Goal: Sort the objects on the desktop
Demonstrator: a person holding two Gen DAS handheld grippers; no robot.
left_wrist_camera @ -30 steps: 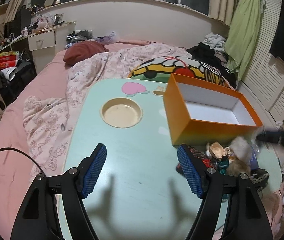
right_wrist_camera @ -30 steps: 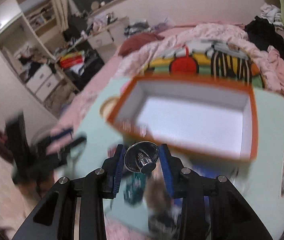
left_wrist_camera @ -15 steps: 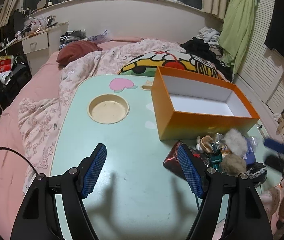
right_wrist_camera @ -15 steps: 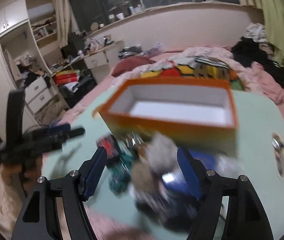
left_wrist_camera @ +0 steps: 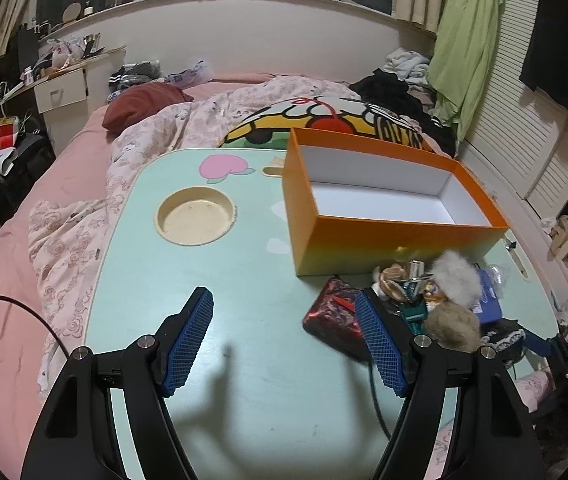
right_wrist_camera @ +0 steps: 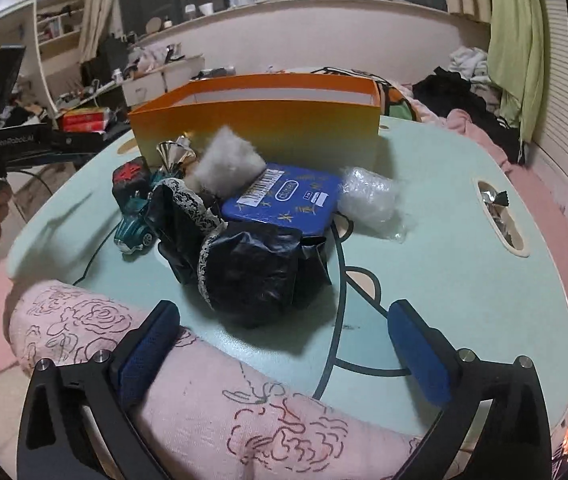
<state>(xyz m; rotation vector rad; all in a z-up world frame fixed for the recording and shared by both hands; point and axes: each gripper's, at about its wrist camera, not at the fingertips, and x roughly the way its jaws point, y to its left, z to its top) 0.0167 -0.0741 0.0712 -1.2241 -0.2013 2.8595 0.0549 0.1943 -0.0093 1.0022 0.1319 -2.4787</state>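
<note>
Orange box point(left_wrist_camera: 384, 236) sits far right on the table point(left_wrist_camera: 243, 320), the clutter pile just near of it, touching its front wall. My right tool point(right_wrist_camera: 284, 344), spread and empty, faces the black bag point(right_wrist_camera: 251, 276) dead ahead at the pile's near edge; my left tool point(left_wrist_camera: 284, 340), also spread and empty, has the red pouch point(left_wrist_camera: 334, 312) by its right finger, so the right is nearer.

Orange box point(left_wrist_camera: 380, 240): open-topped, white inside, upright on the desk point(left_wrist_camera: 243, 280). Heap just in front of it, items touching:
- white fluffy ball point(right_wrist_camera: 229, 164)
- brown fluffy ball point(left_wrist_camera: 452, 322)
- blue flat tin point(right_wrist_camera: 284, 200), lying flat
- teal toy car point(right_wrist_camera: 133, 224)
- dark red packet point(left_wrist_camera: 334, 316)
- black lace-trimmed cloth point(right_wrist_camera: 243, 264)
- clear plastic wrap point(right_wrist_camera: 370, 198), beside the tin
</note>
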